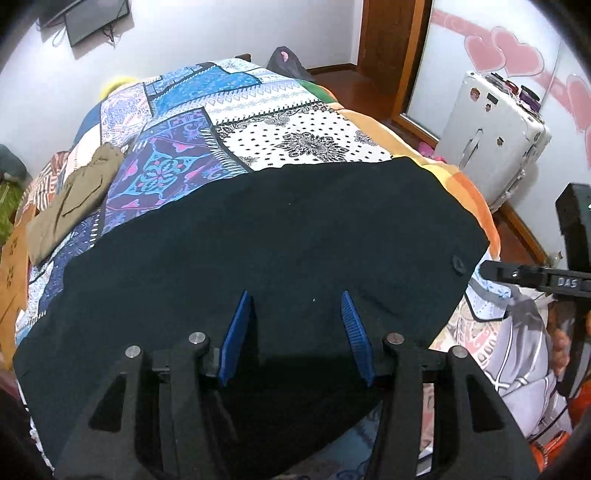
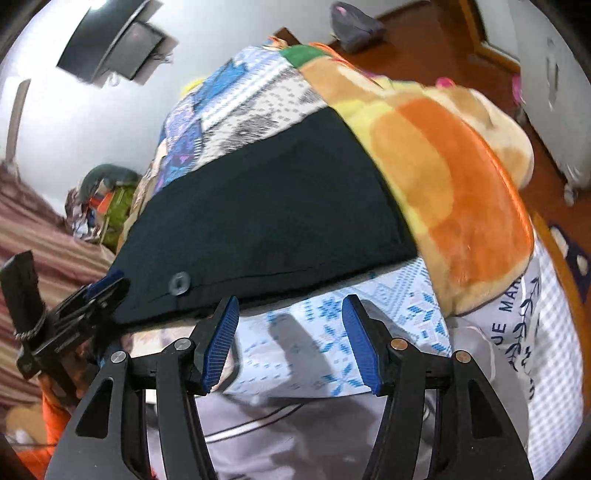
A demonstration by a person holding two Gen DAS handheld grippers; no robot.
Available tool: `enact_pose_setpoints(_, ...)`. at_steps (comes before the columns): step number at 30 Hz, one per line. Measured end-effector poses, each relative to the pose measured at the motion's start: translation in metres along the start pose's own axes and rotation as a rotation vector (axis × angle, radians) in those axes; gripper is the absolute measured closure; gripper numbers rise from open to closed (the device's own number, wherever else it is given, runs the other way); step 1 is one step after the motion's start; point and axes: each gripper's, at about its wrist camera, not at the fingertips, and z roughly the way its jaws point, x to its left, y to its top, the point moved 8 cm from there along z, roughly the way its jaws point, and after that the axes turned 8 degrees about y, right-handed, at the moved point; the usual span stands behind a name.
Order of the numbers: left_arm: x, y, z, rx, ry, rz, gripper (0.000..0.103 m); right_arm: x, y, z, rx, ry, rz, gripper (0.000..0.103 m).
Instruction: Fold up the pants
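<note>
Dark navy pants (image 1: 266, 236) lie spread flat on a patterned bed, with a round button (image 1: 458, 263) near their right edge. My left gripper (image 1: 295, 306) is open and hovers over the near part of the pants, with nothing between its blue pads. In the right wrist view the pants (image 2: 273, 206) lie ahead with the button (image 2: 180, 283) at the near edge. My right gripper (image 2: 291, 314) is open and empty, just off the pants' near edge above the blue-and-white sheet. The right gripper's tip (image 1: 491, 271) shows at the pants' right edge in the left wrist view.
A folded khaki garment (image 1: 74, 199) lies at the bed's left side. An orange and yellow blanket (image 2: 450, 177) lies beside the pants. A white suitcase (image 1: 491, 136) stands on the floor at right. A TV (image 1: 96, 18) hangs on the far wall.
</note>
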Motion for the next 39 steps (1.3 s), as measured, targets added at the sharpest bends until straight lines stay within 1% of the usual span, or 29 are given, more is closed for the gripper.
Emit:
enact_pose_setpoints(8,-0.003,0.005,0.007,-0.009,0.024,-0.009,0.044,-0.006,0.011,-0.003,-0.064,0.059,0.062,0.048)
enact_pose_setpoints(11,-0.004,0.006,0.007,-0.011,0.031,-0.009,0.044,-0.011,0.015,-0.003,-0.079,0.062,0.082,0.049)
enact_pose_setpoints(16,-0.004,0.005,0.007,-0.012,0.030,-0.010,0.043,-0.011,0.023,-0.007,-0.120,0.015,0.057,0.049)
enact_pose_setpoints(17,-0.004,0.006,0.008,-0.013,0.029,-0.011,0.043,-0.010,0.023,-0.009,-0.125,0.010,0.047,0.051)
enact_pose_setpoints(19,-0.004,0.006,0.007,-0.016,0.029,-0.012,0.043,-0.006,0.027,-0.010,-0.133,0.005,0.020,0.074)
enact_pose_setpoints(20,-0.004,0.006,0.007,-0.017,0.029,-0.013,0.043,-0.003,0.028,-0.011,-0.132,0.003,-0.001,0.080)
enact_pose_setpoints(21,-0.004,0.006,0.007,-0.018,0.028,-0.015,0.043,0.001,0.030,-0.012,-0.135,-0.001,-0.025,0.089)
enact_pose_setpoints(22,-0.003,0.006,0.006,-0.019,0.025,-0.018,0.043,0.005,0.032,-0.014,-0.146,-0.012,-0.051,0.091)
enact_pose_setpoints(24,-0.002,0.006,0.004,-0.021,0.019,-0.023,0.044,0.014,0.035,-0.020,-0.169,-0.021,-0.094,0.092)
enact_pose_setpoints(29,0.009,0.006,-0.008,-0.053,0.012,-0.041,0.044,0.043,0.048,-0.034,-0.213,-0.010,-0.166,0.094)
enact_pose_setpoints(34,0.035,0.007,-0.029,-0.113,0.018,-0.093,0.044,0.095,0.065,-0.043,-0.247,0.046,-0.253,0.094)
enact_pose_setpoints(39,0.075,0.000,-0.050,-0.166,0.042,-0.163,0.044,0.155,0.076,-0.035,-0.254,0.091,-0.371,0.094)
